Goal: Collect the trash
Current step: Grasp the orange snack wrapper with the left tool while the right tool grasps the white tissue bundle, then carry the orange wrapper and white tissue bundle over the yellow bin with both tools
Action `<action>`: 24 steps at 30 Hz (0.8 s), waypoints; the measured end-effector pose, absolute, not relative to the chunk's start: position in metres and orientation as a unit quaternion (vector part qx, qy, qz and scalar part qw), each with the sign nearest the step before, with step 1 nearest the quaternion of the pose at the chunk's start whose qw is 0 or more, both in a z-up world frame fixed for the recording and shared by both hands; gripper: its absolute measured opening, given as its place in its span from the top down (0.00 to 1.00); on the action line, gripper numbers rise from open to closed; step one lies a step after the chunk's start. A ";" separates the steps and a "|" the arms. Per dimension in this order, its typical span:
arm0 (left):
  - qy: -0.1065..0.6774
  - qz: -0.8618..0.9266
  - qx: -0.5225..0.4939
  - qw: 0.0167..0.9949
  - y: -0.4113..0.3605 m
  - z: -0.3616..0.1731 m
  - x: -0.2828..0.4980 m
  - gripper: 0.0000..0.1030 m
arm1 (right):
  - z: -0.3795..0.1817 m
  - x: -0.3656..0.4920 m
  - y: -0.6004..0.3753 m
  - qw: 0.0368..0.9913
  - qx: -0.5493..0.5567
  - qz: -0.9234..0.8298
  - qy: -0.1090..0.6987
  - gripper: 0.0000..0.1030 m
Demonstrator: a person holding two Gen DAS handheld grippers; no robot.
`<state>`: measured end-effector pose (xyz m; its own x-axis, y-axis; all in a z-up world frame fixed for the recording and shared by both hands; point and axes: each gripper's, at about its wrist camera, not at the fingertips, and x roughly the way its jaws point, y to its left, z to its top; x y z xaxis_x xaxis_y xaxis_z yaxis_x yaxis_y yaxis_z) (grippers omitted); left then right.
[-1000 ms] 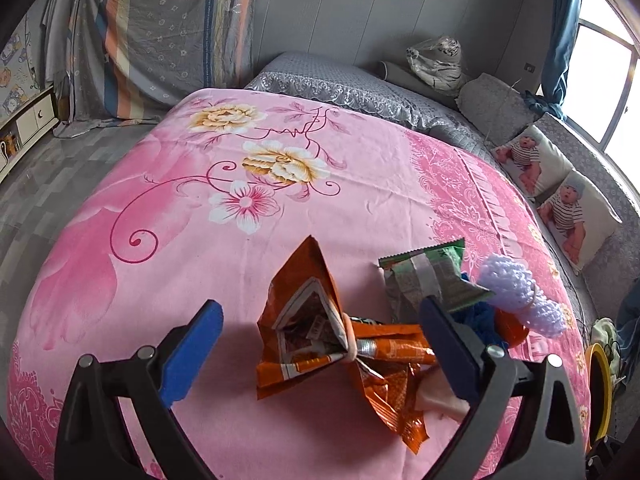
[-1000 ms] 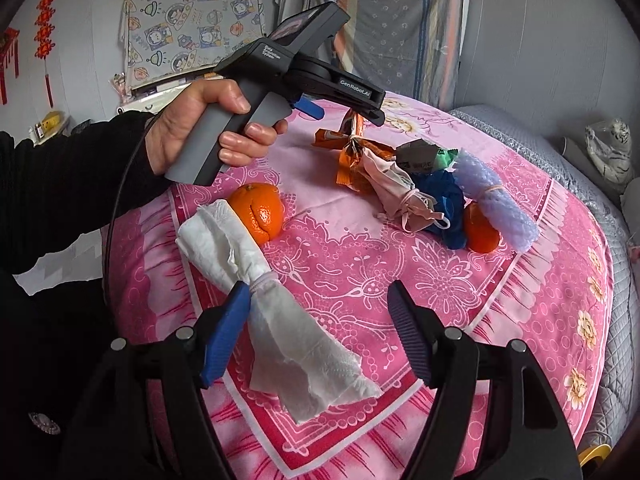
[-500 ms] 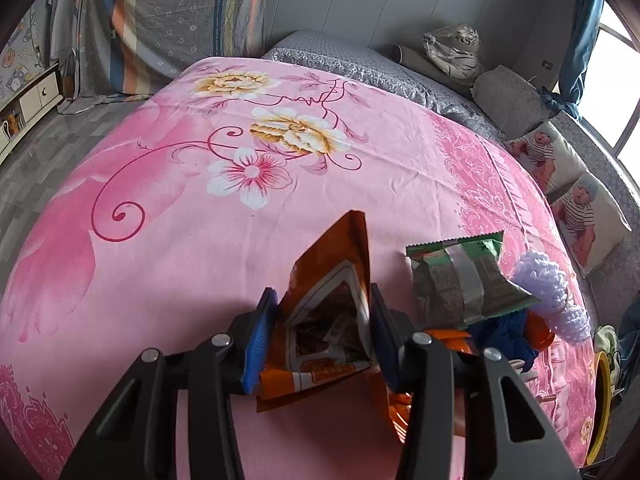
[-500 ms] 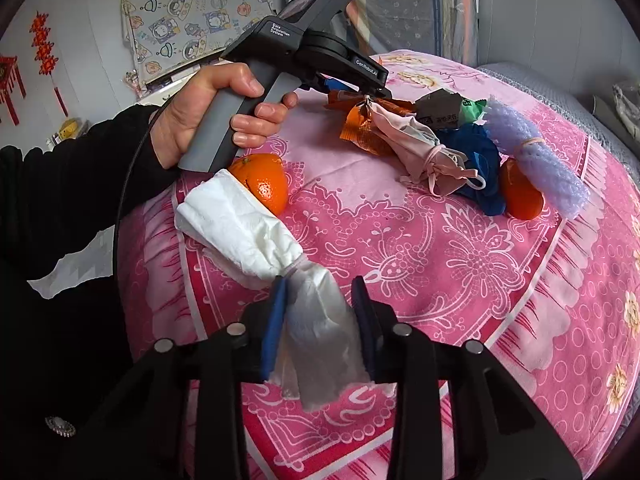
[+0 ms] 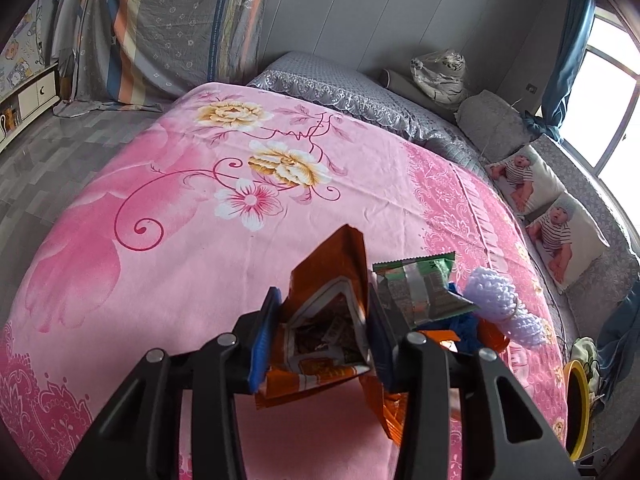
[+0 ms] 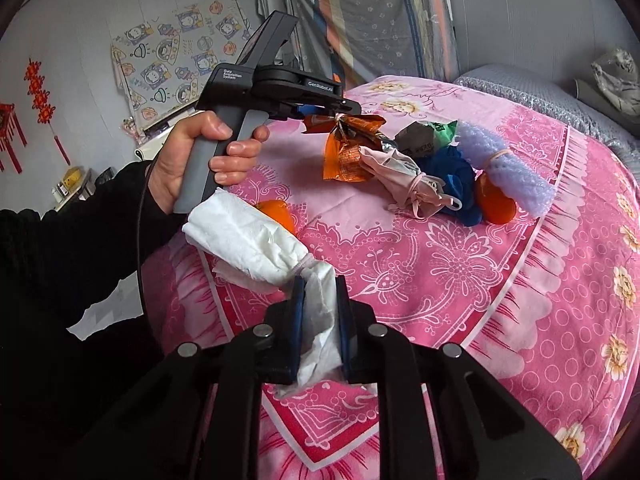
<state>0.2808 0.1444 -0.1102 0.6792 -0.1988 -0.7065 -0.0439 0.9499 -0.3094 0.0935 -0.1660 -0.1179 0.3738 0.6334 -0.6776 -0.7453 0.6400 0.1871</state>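
Broadly, the pink flowered bedspread (image 6: 460, 280) carries the whole job, with the trash heaped near its middle: a green-and-grey packet (image 6: 428, 138), a blue cloth (image 6: 452, 176), a lilac foam net (image 6: 508, 172) and a pale face mask (image 6: 404, 180), with two oranges (image 6: 494, 204) among them. Both grippers have just been closing. The right gripper (image 6: 320, 320) is now clamped on the tail of a tied white tissue bundle (image 6: 248, 240), which hangs over the bed's near edge. The left gripper (image 5: 320, 332) pinches the orange snack wrapper (image 5: 332, 308) by its upper flap, the rest of it trailing onto the heap. To lift well, I would raise both slowly and straight, since the wrapper's lower half lies against the mask and could drag it along. Readable print: "Data Acquisition System" and "GenRobot.AI" on the left tool; wrapper text is too small.
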 end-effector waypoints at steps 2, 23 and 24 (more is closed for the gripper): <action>0.393 -0.045 -0.156 0.905 0.146 -0.106 0.275 0.63 | -0.114 0.091 -0.169 0.831 -0.076 0.411 0.367 0.87; 0.318 -0.072 -0.142 0.935 0.130 -0.040 0.219 0.63 | -0.090 0.074 -0.219 0.887 -0.034 0.319 0.332 0.87; 0.316 -0.075 -0.140 0.935 0.126 -0.038 0.217 0.63 | -0.090 0.074 -0.223 0.889 -0.029 0.313 0.332 0.87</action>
<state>0.2175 0.1261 -0.0376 0.7888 -0.2293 -0.5703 0.0517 0.9493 -0.3102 0.0737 -0.2231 -0.0897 0.5837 0.5374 -0.6087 -0.5764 0.8022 0.1554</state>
